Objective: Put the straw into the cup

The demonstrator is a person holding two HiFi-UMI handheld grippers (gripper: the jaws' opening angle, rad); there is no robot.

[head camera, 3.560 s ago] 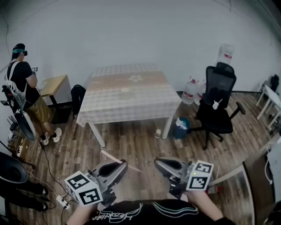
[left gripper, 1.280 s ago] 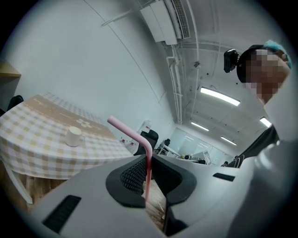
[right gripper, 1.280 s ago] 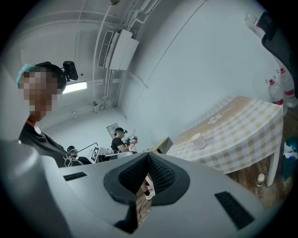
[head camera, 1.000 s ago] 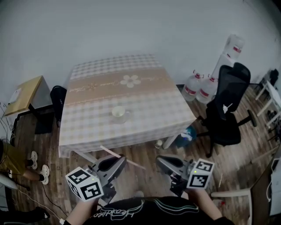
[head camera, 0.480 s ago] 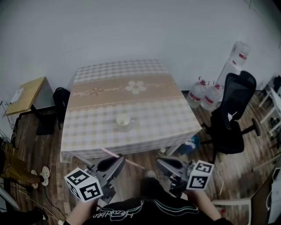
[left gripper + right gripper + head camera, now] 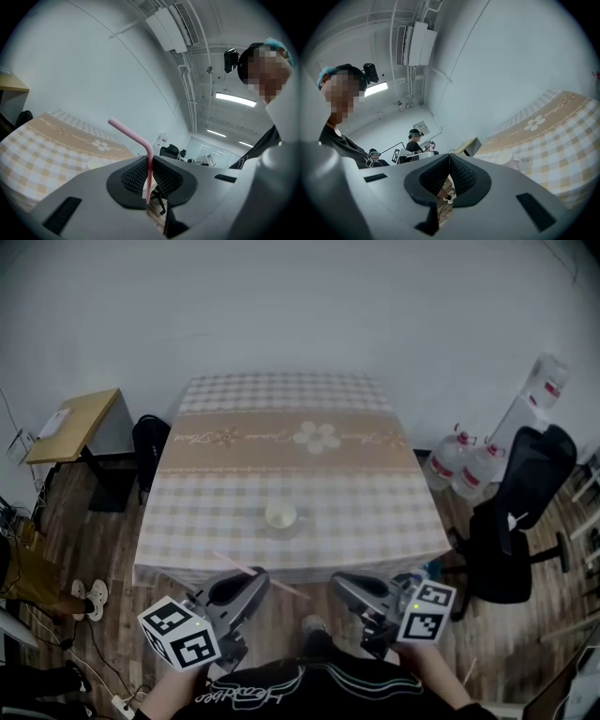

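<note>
A whitish cup [image 6: 280, 516] stands near the front edge of the checked tablecloth on the table [image 6: 291, 442]. My left gripper [image 6: 253, 577] hovers just short of that edge, below and left of the cup, shut on a pink bendy straw [image 6: 267, 579] that lies crosswise between the jaws. In the left gripper view the straw [image 6: 148, 176] stands pinched between the dark pads [image 6: 133, 176], its bent top leaning left. My right gripper [image 6: 340, 583] is beside it, to the cup's lower right. Its jaws [image 6: 450, 159] are shut with nothing in them.
A black office chair [image 6: 520, 521] and large water bottles [image 6: 469, 470] stand right of the table. A small wooden side table [image 6: 80, 423] and a black bag [image 6: 150, 442] are on its left. Another person's legs [image 6: 28, 577] show at the left edge on the wood floor.
I have walked up to the table: it and the cup now sit nearer and more central in the head view. Both grippers keep their pose, the straw still pinched in the left.
</note>
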